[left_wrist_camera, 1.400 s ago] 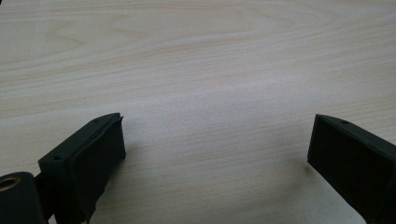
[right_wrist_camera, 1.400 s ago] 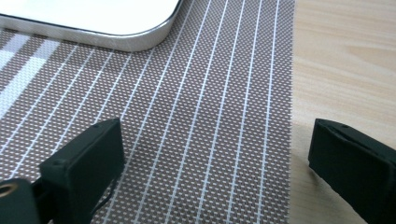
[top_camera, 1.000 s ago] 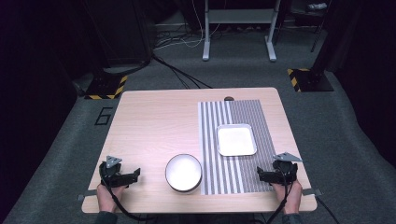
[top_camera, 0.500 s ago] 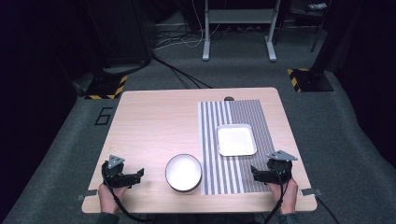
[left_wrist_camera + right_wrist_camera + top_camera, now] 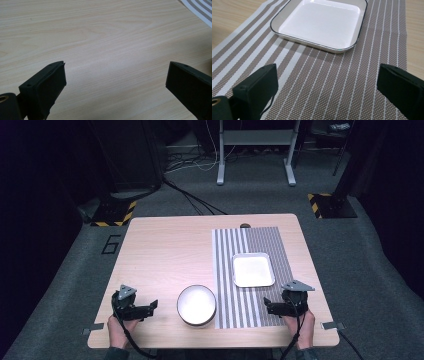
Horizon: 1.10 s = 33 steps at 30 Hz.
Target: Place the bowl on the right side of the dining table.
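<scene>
My right gripper (image 5: 270, 306) has crept left onto the brown striped placemat (image 5: 332, 82), jaws wide apart, lining up on the white square tray (image 5: 322, 21) at frame top. Left gripper (image 5: 150, 306) sits idle, jaws apart too.

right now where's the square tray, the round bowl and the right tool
square tray (image 5: 322, 21), right gripper view, on its white inner floor
round bowl (image 5: 196, 302), high view, on its white inside
right tool (image 5: 270, 305), high view, midway between its fingertips
</scene>
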Tool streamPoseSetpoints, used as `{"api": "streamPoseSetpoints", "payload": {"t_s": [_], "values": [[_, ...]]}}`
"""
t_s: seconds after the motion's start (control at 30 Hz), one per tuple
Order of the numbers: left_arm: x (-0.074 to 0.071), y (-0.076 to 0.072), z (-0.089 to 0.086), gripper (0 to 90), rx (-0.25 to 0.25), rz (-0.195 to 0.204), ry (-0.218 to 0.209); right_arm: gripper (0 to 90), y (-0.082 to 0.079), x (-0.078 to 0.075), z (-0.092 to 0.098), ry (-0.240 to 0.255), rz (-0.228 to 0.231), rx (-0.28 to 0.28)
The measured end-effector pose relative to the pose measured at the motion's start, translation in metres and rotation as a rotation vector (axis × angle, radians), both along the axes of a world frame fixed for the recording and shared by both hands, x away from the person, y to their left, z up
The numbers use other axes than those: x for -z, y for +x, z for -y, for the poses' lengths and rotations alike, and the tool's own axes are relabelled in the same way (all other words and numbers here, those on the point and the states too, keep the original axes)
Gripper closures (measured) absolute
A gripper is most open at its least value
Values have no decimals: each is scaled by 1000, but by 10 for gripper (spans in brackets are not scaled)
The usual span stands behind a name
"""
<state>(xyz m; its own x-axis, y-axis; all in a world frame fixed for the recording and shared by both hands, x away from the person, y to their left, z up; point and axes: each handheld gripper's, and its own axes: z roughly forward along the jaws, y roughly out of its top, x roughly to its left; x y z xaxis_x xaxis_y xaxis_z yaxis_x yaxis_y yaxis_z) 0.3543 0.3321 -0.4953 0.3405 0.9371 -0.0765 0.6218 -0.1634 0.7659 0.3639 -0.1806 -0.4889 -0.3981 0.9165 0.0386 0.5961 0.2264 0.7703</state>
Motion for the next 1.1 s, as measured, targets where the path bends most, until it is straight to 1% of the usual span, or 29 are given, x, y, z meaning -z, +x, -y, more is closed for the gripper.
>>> {"api": "streamPoseSetpoints", "payload": {"t_s": [0.07,0.17,0.3,0.5,0.53,0.77,1.0,1.1], "values": [[-1,0,1,26,5,3,-1,28,0,-1,-2,-4,5,-9],[-4,0,4,27,13,6,-14,29,0,-3,-5,-2,5,-16],[-7,-1,7,26,30,8,-11,29,-2,-6,-9,3,8,-27],[-11,-2,11,27,38,24,-17,30,-2,-11,-15,9,10,-47],[-12,-3,11,27,36,28,-19,30,-1,-12,-15,6,16,-54],[-15,-4,15,28,54,28,-33,31,-2,-18,-23,15,20,-77],[-19,-3,19,29,72,38,-25,32,-2,-22,-33,14,25,-108],[-22,-3,19,29,73,45,-30,33,-1,-24,-38,11,24,-123]]}}
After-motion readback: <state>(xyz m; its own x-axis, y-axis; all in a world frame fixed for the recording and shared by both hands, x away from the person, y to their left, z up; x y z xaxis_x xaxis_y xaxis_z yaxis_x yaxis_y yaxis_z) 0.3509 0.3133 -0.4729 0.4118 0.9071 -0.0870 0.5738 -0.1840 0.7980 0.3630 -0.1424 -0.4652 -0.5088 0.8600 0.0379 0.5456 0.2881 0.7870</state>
